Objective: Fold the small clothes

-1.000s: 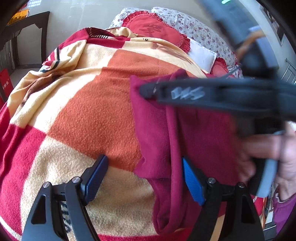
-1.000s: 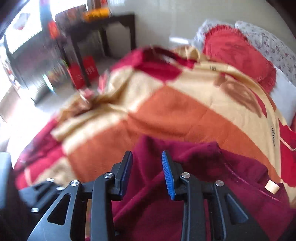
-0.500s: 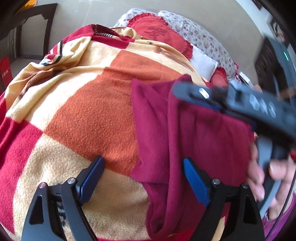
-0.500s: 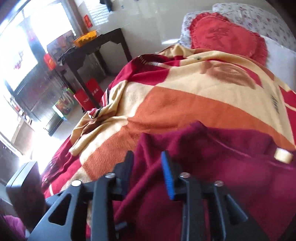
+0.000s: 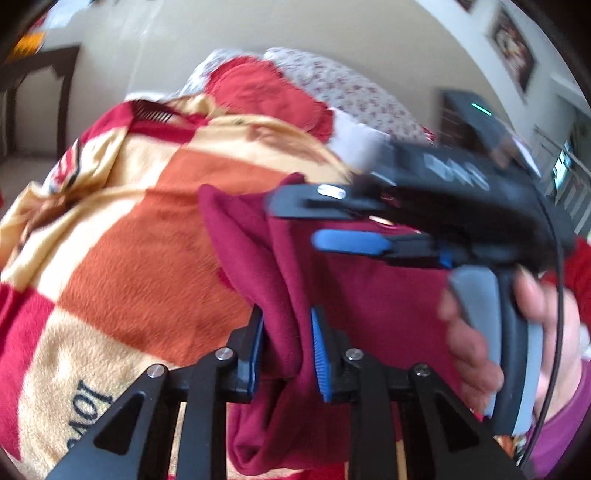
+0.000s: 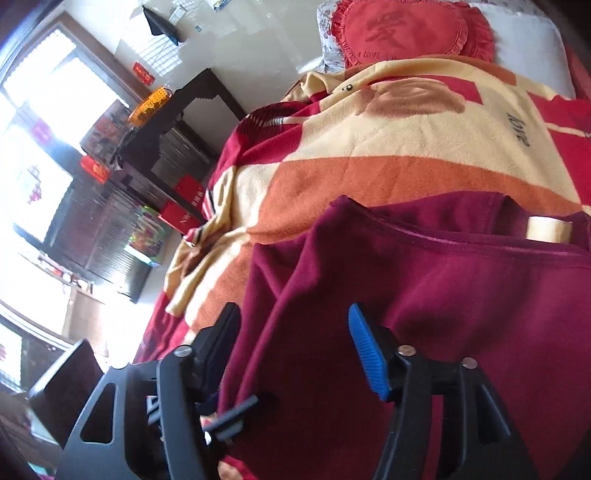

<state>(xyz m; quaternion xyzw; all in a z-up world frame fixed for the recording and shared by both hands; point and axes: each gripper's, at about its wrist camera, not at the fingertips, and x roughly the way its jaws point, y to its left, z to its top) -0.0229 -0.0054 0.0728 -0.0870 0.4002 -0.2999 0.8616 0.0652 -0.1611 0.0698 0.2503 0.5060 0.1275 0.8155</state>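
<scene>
A maroon fleece garment (image 5: pixel 369 295) lies on a checked red, orange and cream blanket (image 5: pixel 147 240). My left gripper (image 5: pixel 286 350) is closing, and its blue pads pinch a raised fold at the garment's left edge. My right gripper (image 5: pixel 295 221) reaches in from the right above the cloth, held by a hand (image 5: pixel 476 350). In the right wrist view the right gripper (image 6: pixel 293 321) is opening. Its fingers stand wide over the garment (image 6: pixel 443 295) and the pads do not press on it. A beige label (image 6: pixel 548 229) shows near the garment's far edge.
The blanket (image 6: pixel 406 147) covers a bed, with a red frilled cushion (image 6: pixel 402 31) and floral pillows (image 5: pixel 343 81) at its head. A dark wooden table (image 6: pixel 184 110) and red boxes (image 6: pixel 181 218) stand on the floor beyond the bed's left side.
My left gripper's jaws have closed from wide apart onto the garment's fold and lifted a little. My right gripper has let go of the cloth, spread its fingers and rolled.
</scene>
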